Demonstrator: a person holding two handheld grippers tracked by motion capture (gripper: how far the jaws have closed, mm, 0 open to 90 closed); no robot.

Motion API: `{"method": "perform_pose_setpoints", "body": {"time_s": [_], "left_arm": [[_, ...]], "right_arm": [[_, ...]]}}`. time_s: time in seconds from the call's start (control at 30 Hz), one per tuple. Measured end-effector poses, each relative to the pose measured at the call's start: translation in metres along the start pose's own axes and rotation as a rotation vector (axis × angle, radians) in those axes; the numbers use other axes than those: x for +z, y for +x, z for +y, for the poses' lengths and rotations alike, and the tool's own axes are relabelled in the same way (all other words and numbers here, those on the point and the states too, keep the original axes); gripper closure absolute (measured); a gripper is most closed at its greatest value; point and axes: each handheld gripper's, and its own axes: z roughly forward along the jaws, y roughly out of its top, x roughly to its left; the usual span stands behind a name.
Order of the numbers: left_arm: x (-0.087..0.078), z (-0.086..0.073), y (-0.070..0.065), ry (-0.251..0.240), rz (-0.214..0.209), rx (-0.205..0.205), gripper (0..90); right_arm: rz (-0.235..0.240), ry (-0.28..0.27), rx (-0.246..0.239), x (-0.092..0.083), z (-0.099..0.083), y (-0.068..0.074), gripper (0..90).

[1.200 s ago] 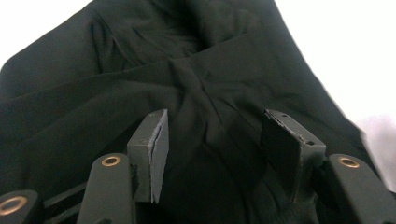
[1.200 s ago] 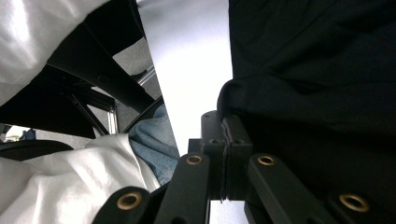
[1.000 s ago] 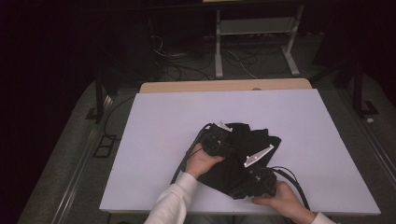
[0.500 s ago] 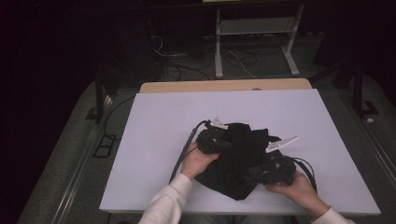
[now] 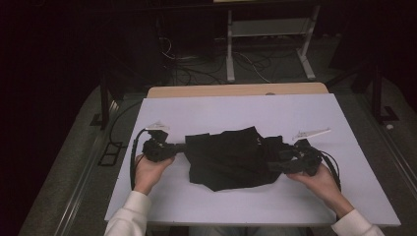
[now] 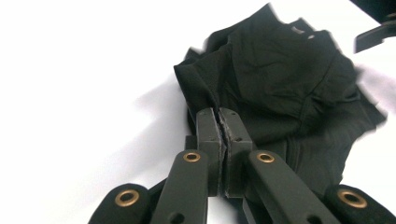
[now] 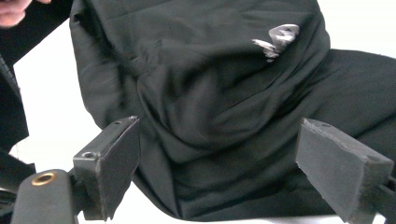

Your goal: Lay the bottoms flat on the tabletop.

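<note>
A black garment [image 5: 231,157] lies crumpled in the middle of the pale table [image 5: 246,113]. My left gripper [image 5: 183,147] is at its left edge, and in the left gripper view the gripper [image 6: 222,116] stands shut, pinching the near edge of the cloth [image 6: 280,84]. My right gripper [image 5: 275,164] points into the garment's right side. In the right gripper view it [image 7: 217,140] is wide open, with folds of the cloth [image 7: 210,93] lying between and beyond the pads. A small white print [image 7: 280,37] marks the fabric.
A wooden board [image 5: 236,91] borders the table's far edge. Beyond it, a metal stand [image 5: 265,44] and loose cables [image 5: 187,69] sit on the dark floor. Bare tabletop lies to the left, right and far side of the garment.
Both hands have moved apart. The left gripper has drawn the garment's edge to the left, the right gripper has shifted right, and the cloth now lies spread wider.
</note>
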Motion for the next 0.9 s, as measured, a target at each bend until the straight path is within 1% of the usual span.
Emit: {"method": "perform_pose_setpoints", "body": {"time_s": [0.03,0.07,0.13,0.2,0.23,0.27,0.3,0.4,0.47,0.57,0.63,0.7,0.77,0.83,0.87,0.9], "left_arm": [[-0.002,-0.004,0.006,0.0,0.008,-0.019,87.2],[-0.004,-0.012,0.016,0.009,0.022,-0.044,87.1],[-0.006,-0.017,0.021,0.01,0.026,-0.058,87.1],[-0.009,-0.021,0.025,0.016,0.041,-0.063,87.2],[-0.009,-0.021,0.025,0.016,0.041,-0.063,87.2],[-0.013,-0.026,0.029,0.024,0.064,-0.065,87.1],[-0.015,-0.027,0.032,0.025,0.075,-0.067,87.1],[-0.022,-0.034,0.042,0.026,0.102,-0.106,87.1],[-0.023,-0.038,0.047,0.03,0.111,-0.121,87.1],[-0.024,-0.041,0.05,0.033,0.112,-0.128,87.1],[-0.022,-0.043,0.052,0.028,0.109,-0.139,87.1],[-0.021,-0.042,0.052,0.029,0.108,-0.139,87.1],[-0.019,-0.04,0.051,0.03,0.107,-0.131,87.1],[-0.017,-0.037,0.049,0.029,0.102,-0.116,87.1],[-0.017,-0.037,0.049,0.029,0.102,-0.116,87.1],[-0.018,-0.036,0.048,0.028,0.102,-0.114,87.1]], "right_arm": [[0.001,-0.003,0.0,0.0,0.003,-0.002,13.4],[0.01,-0.005,0.007,0.001,0.006,-0.004,13.2],[0.007,-0.005,0.021,0.002,0.013,-0.009,12.5],[0.002,-0.013,0.032,0.004,0.02,-0.013,12.5],[-0.005,-0.014,0.036,0.005,0.024,-0.015,12.5],[-0.015,-0.01,0.043,0.007,0.028,-0.017,12.7],[-0.031,-0.002,0.045,0.01,0.032,-0.019,12.7],[-0.036,0.007,0.048,0.018,0.044,-0.024,13.7],[-0.037,0.013,0.042,0.025,0.055,-0.026,14.8],[-0.032,0.02,0.03,0.04,0.072,-0.029,18.0],[-0.026,0.021,0.027,0.051,0.083,-0.032,22.1],[-0.019,0.025,0.025,0.063,0.094,-0.035,25.8],[-0.006,0.026,0.032,0.076,0.105,-0.039,29.9],[-0.009,0.039,0.046,0.091,0.114,-0.044,31.9],[-0.008,0.045,0.054,0.098,0.117,-0.047,34.1],[-0.008,0.045,0.054,0.098,0.117,-0.047,34.1]]}}
